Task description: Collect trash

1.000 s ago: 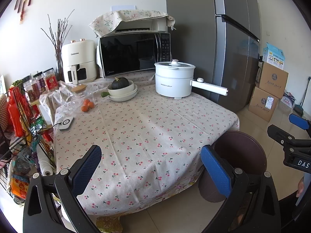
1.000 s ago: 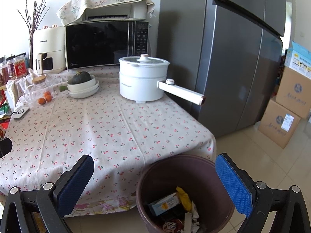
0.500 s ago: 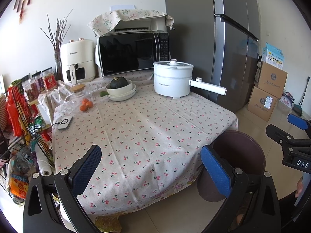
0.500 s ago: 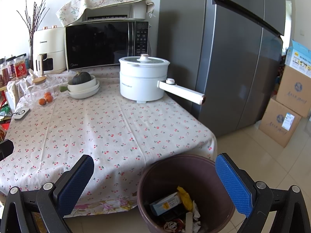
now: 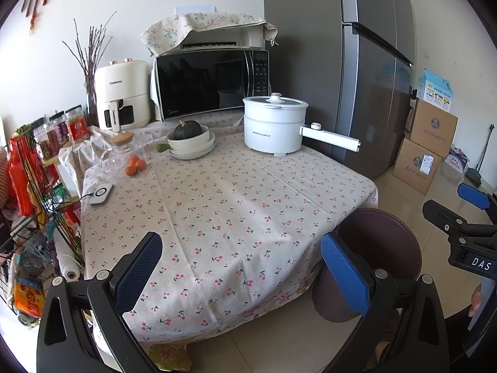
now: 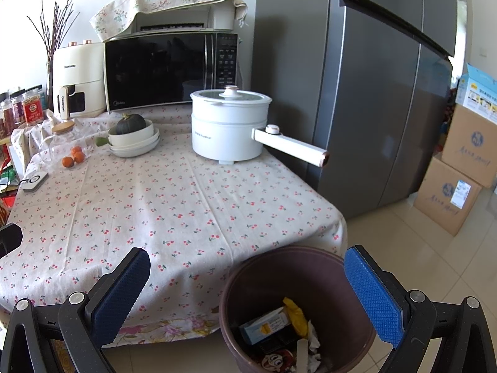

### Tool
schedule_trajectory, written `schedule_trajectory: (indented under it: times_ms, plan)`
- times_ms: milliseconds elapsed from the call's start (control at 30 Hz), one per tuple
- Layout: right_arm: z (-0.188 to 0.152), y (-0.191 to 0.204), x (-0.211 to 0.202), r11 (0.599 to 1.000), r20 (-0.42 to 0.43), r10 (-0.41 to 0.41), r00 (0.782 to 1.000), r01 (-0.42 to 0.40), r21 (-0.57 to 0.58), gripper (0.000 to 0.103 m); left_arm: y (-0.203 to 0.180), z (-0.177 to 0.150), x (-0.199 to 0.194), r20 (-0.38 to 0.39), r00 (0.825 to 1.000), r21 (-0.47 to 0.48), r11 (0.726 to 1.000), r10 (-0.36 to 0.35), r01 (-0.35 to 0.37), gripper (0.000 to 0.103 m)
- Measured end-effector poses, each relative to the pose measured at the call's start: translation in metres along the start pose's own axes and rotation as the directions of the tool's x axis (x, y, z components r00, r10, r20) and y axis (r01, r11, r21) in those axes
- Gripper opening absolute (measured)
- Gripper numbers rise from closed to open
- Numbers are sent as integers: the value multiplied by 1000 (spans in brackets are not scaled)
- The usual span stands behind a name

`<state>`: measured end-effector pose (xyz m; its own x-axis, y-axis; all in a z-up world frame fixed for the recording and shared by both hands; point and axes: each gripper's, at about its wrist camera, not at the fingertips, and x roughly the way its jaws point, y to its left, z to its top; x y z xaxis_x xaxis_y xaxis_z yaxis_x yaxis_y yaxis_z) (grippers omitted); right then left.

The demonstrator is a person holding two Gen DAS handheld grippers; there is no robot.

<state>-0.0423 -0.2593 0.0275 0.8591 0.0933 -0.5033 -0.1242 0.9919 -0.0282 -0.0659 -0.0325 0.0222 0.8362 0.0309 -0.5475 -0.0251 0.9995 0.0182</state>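
Observation:
A brown trash bin (image 6: 298, 304) stands on the floor at the table's near right corner. It holds a small box, a yellow wrapper, crumpled paper and other trash (image 6: 285, 338). My right gripper (image 6: 248, 298) is open and empty, hovering above and just in front of the bin. My left gripper (image 5: 239, 267) is open and empty over the table's front edge; the bin (image 5: 382, 248) lies to its right. The right gripper's frame (image 5: 466, 236) shows at the far right of the left wrist view.
The table (image 5: 236, 211) has a cherry-print cloth. On it stand a white electric pot with a long handle (image 6: 230, 127), stacked bowls with a green squash (image 6: 133, 136), oranges (image 6: 74, 157), a microwave and an air fryer. A grey fridge (image 6: 357, 93) and cardboard boxes (image 6: 459, 171) stand right; a wire rack (image 5: 31, 217) left.
Both views have shifted only slightly, drawing a little back from the table. Both grippers stay open and empty; nothing on the table or in the bin has moved.

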Motion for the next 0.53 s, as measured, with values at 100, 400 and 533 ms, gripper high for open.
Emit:
schedule_trajectory:
  times_ms: [100, 400, 533]
  plan:
    - [0, 0, 0, 1000, 0, -1, 1000, 1, -1, 102, 0, 0, 1, -8, 1000, -6, 1000, -8, 8, 103]
    - [-3, 2, 0, 1000, 1, 0, 1000, 0, -2, 102, 2, 0, 2, -13, 1000, -17, 999, -27, 27, 103]
    - [-5, 4, 0, 1000, -1, 2, 1000, -2, -5, 102, 4, 2, 4, -25, 999, -27, 999, -48, 47, 103]
